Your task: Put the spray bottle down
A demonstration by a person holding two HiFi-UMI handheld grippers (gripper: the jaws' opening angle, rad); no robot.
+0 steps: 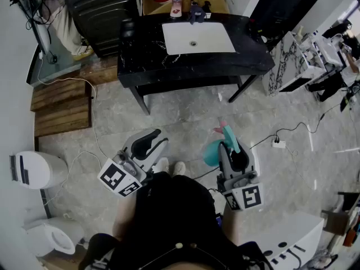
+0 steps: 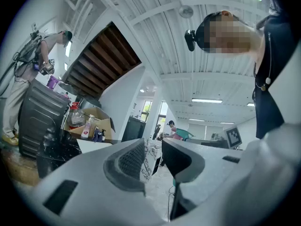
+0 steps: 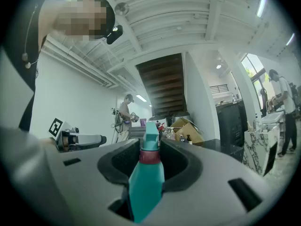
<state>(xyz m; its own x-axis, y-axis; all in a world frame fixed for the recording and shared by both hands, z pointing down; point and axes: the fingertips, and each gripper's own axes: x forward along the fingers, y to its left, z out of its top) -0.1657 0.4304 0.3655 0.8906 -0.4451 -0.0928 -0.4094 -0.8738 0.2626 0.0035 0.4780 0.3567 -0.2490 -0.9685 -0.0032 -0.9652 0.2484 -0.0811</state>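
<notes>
My right gripper (image 1: 232, 149) holds a teal spray bottle (image 1: 212, 152) level over the grey floor, in front of me. In the right gripper view the spray bottle (image 3: 146, 182) stands between the jaws of the right gripper (image 3: 150, 161), which are shut on its body, and its red collar and teal nozzle rise above them. At my left, the left gripper (image 1: 149, 141) is open and holds nothing. In its own view the left gripper (image 2: 153, 157) has only air between its jaws. Ahead stands a black table (image 1: 191, 66) with a white sink (image 1: 198, 38).
Bottles (image 1: 177, 1) stand at the table's far edge. Wooden pallets (image 1: 62, 106) and a white bin (image 1: 34, 170) are at the left. A power strip (image 1: 277, 143) with cables lies on the floor at the right. A white unit (image 1: 281, 241) is near my right side.
</notes>
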